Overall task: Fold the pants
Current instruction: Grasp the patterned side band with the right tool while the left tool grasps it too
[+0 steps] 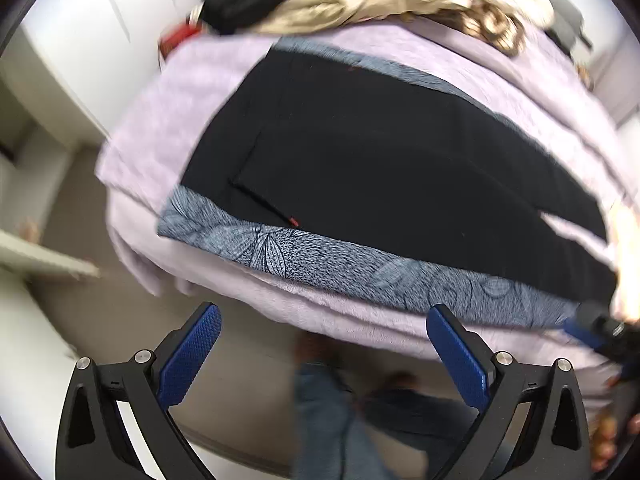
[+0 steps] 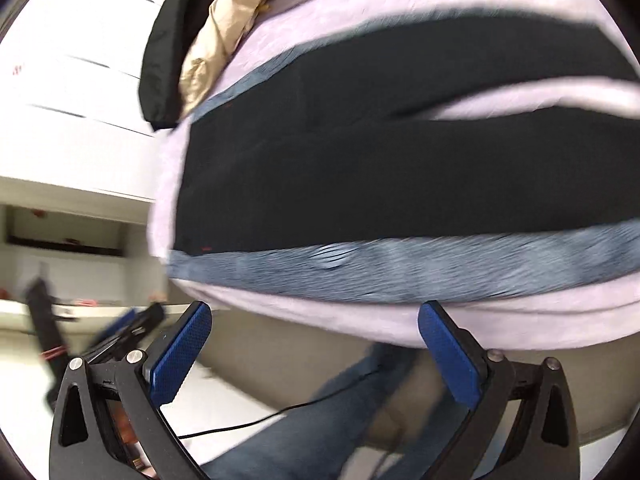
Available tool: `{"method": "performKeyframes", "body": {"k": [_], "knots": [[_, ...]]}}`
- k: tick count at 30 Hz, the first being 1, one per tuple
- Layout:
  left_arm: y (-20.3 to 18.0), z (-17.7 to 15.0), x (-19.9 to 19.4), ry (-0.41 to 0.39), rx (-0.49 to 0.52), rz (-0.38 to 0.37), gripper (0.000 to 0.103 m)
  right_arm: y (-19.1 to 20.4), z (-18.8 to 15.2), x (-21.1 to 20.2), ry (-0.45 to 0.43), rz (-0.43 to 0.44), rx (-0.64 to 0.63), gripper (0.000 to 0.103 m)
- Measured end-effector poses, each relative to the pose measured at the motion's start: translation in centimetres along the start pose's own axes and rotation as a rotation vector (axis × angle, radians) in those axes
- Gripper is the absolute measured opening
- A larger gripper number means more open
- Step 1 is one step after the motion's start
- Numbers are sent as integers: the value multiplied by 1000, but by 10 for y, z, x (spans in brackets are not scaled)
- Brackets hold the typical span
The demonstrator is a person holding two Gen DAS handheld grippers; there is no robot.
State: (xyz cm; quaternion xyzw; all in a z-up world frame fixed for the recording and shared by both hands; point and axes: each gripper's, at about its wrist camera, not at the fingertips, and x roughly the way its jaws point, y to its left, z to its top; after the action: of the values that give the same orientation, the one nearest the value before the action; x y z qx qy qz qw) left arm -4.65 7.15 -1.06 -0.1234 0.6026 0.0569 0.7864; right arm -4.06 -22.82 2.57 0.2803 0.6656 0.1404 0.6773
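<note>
Black fabric pants (image 1: 400,168) spread flat on grey-blue leaf-patterned cloth (image 1: 320,256) over lilac plush blanket (image 1: 168,120). Left hand-held gripper (image 1: 324,344) spread wide, empty, short of the blanket's edge. Right hand-held gripper (image 2: 314,340) likewise spread, empty.

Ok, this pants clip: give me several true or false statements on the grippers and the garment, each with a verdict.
1. The left gripper is open and holds nothing. True.
2. The right gripper is shut on the pants. False: it is open, clear of the cloth.
3. The black pants lie spread on a blue-grey patterned cloth. True.
4. The pants are bright red. False: they are black.
5. A beige garment lies heaped beyond the pants. True.
</note>
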Motion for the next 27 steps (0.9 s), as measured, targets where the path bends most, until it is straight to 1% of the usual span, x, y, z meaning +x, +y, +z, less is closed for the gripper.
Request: {"method": "performKeyframes", "body": {"k": [1, 2, 3, 5, 6, 9, 12, 16, 18, 19, 20, 21, 23, 27], "knots": [[13, 3, 7, 11, -40, -48, 100, 0, -1, 9, 17, 29, 20, 84], [23, 6, 13, 20, -75, -87, 91, -2, -3, 23, 49, 73, 53, 63], [36, 9, 23, 40, -115, -134, 88, -6, -4, 39, 89, 126, 91, 57], [50, 12, 37, 63, -166, -182, 88, -9, -7, 65, 127, 181, 136, 55], [57, 14, 45, 69, -184, -205, 88, -11, -8, 79, 138, 195, 149, 55], [65, 16, 62, 86, -187, -213, 88, -16, -8, 109, 149, 211, 183, 55], [67, 14, 76, 112, -198, -226, 88, -18, -4, 124, 151, 237, 203, 56], [75, 10, 83, 125, -221, -259, 88, -16, -2, 135, 167, 273, 216, 56], [78, 8, 86, 133, -232, -271, 88, -15, 0, 135, 154, 283, 221, 56], [79, 8, 86, 138, -237, -276, 88, -9, 3, 135, 134, 293, 213, 45], [80, 8, 86, 142, -242, -283, 88, -2, 6, 130, 109, 298, 193, 21], [82, 9, 85, 143, -250, -303, 88, 7, 10, 124, 90, 293, 173, 14], [82, 12, 82, 138, -265, -342, 88, 18, 16, 113, 44, 296, 159, 9], [83, 29, 77, 103, -323, -450, 88, 33, 27, 93, -15, 359, 143, 8]]}}
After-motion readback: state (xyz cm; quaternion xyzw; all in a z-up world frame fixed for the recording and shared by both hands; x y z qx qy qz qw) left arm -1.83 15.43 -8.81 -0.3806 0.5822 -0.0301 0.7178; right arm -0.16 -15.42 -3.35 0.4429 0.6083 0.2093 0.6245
